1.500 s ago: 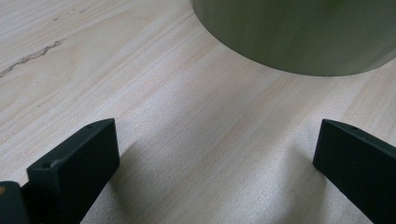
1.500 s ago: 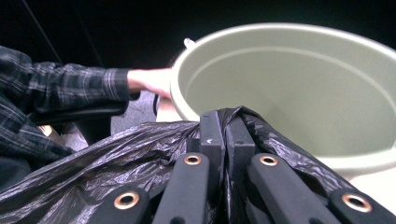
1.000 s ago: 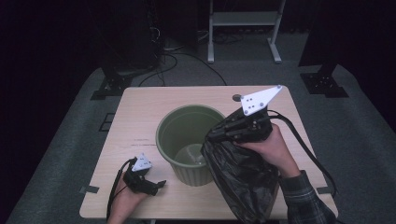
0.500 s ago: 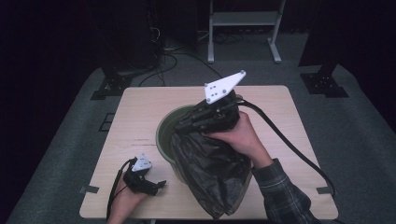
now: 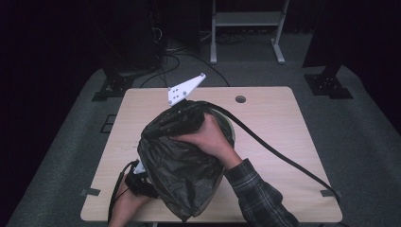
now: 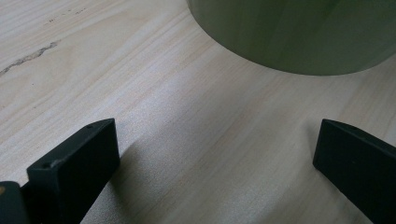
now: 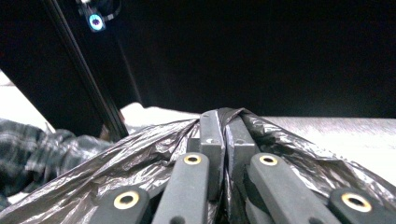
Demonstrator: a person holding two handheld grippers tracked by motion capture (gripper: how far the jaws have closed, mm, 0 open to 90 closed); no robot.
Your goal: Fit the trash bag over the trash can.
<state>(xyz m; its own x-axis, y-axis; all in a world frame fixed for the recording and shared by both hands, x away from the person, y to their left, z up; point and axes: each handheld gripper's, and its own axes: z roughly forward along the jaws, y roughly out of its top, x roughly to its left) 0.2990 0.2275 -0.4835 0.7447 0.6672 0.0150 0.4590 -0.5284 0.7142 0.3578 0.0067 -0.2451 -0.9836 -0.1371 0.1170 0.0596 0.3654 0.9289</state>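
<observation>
Right hand-held gripper (image 5: 153, 128) clamped on edge of crinkled black plastic bin bag (image 5: 182, 172), jaws pressed together through film; bag carried above round olive-green plastic bin (image 6: 299, 32) on pale wood bench (image 5: 274, 118), probably for lining. Left hand-held gripper (image 6: 215, 154) parked low beside bin base, jaws wide apart, holding nothing.

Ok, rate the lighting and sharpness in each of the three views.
High view: table evenly lit, surrounding room dark, black bag glossy but readable. Left gripper view: wood grain crisp, soft shadow under the green bin, near jaws slightly soft. Right gripper view: background almost black, highlights glint on the bag's wrinkles, a bright washed-out patch at the left edge.
</observation>
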